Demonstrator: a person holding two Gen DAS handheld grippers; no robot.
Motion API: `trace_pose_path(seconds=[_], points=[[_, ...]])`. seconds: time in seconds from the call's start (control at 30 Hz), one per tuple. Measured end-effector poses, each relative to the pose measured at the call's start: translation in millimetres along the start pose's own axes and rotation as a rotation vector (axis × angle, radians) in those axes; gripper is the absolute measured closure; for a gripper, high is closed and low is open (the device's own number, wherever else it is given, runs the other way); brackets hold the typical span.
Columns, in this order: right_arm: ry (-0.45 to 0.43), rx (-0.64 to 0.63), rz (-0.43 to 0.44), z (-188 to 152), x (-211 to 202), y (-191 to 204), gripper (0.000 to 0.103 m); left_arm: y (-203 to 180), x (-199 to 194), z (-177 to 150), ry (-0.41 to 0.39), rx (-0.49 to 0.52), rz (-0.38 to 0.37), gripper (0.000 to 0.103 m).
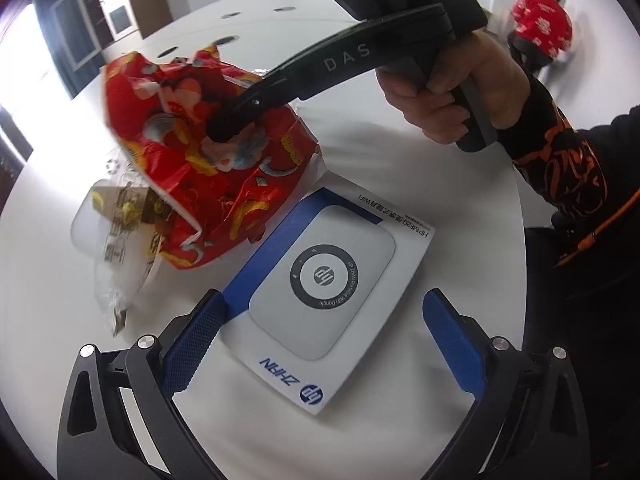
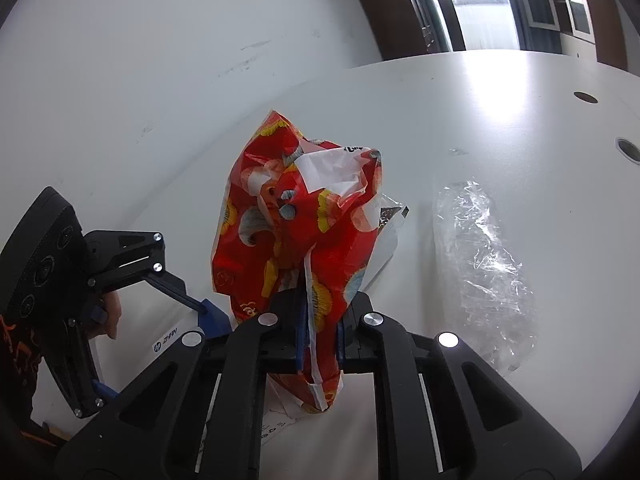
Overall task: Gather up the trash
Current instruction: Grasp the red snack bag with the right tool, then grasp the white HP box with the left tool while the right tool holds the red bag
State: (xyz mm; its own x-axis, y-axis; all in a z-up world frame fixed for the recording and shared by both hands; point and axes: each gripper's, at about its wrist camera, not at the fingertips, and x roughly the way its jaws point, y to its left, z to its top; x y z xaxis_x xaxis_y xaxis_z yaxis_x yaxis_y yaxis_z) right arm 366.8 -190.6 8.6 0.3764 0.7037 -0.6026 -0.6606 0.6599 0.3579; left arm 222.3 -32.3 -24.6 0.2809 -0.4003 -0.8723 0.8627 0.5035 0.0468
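The right claw (image 2: pixel 320 328) is clamped on a crumpled red plastic bag (image 2: pixel 296 216) printed with yellow, blue and white figures, its blue pads pressed together on a fold of the bag's lower part. The bag stands up above the claw, with a white inner face showing near its top and a loose tail hanging below the pads. In the left wrist view the same right claw (image 1: pixel 224 128) reaches in from the upper right, held by the person's right hand (image 1: pixel 452 92), and its tips are buried in the bag (image 1: pixel 200 152), which sits raised over the middle of the white desk (image 1: pixel 460 184).

The left claw (image 1: pixel 324 340) is spread wide with nothing between its blue fingers (image 1: pixel 200 344); it hovers over a white and blue HP WiFi dongle box (image 1: pixel 328 292) lying flat near the desk's near edge, just beside the bag.

A clear plastic wrapper with yellow and brown print (image 1: pixel 120 240) lies on the desk beyond the bag, partly under it. In the right wrist view a sheet of crinkled clear plastic film (image 2: pixel 484 268) lies flat on the desk (image 2: pixel 500 120) to the right of the bag, apart from it. Round cable holes (image 2: pixel 628 150) mark the desk's far side.
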Motion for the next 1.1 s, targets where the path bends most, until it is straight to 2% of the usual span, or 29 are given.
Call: trace_pose_path(seconds=[0.07, 0.1, 0.23, 0.4, 0.5, 0.6, 0.7, 0.77, 0.87, 0.97, 1.1], points=[[-0.004, 0.007, 0.003, -0.7, -2.1, -2.8, 0.094, 5.3, 3.3, 5.3, 0.015, 0.024, -0.017, 0.006], [-0.011, 0.025, -0.03, -1.2, -2.9, -3.7, 0.095, 7.2, 5.2, 6.7, 0.028, 0.032, -0.031, 0.006], [-0.016, 0.025, -0.039, 0.0, -2.8, -4.3, 0.095, 21.6, 22.2, 19.4, 0.119, 0.092, -0.063, 0.006], [-0.029, 0.045, -0.045, 2.7, -1.5, -8.0, 0.096, 23.0, 34.6, 24.0, 0.183, 0.097, -0.084, 0.007], [-0.051, 0.057, -0.056, 2.4, -6.4, -9.3, 0.097, 25.7, 28.1, 19.1, 0.147, 0.026, -0.057, 0.013], [-0.074, 0.054, -0.056, 1.5, -11.1, -9.0, 0.098, 12.8, 19.9, 4.3, 0.12, -0.011, 0.002, 0.016], [-0.094, 0.028, -0.056, -2.0, -15.7, -4.6, 0.099, 1.1, 8.5, -8.1, 0.083, -0.131, 0.096, 0.021], [-0.101, 0.027, -0.069, -8.7, -22.2, -4.4, 0.1, -15.7, -3.5, -17.9, 0.049, -0.188, 0.123, 0.022], [-0.113, 0.035, -0.1, -22.7, -39.7, -3.2, 0.1, -37.2, -21.2, -35.6, 0.012, -0.319, 0.134, 0.022], [-0.09, 0.045, -0.128, -27.2, -47.9, -1.1, 0.1, -55.8, -34.0, -52.2, -0.025, -0.429, 0.096, 0.023], [-0.061, -0.011, -0.188, -32.8, -66.5, 21.1, 0.1, -74.2, -47.3, -60.0, -0.082, -0.458, 0.092, 0.023]])
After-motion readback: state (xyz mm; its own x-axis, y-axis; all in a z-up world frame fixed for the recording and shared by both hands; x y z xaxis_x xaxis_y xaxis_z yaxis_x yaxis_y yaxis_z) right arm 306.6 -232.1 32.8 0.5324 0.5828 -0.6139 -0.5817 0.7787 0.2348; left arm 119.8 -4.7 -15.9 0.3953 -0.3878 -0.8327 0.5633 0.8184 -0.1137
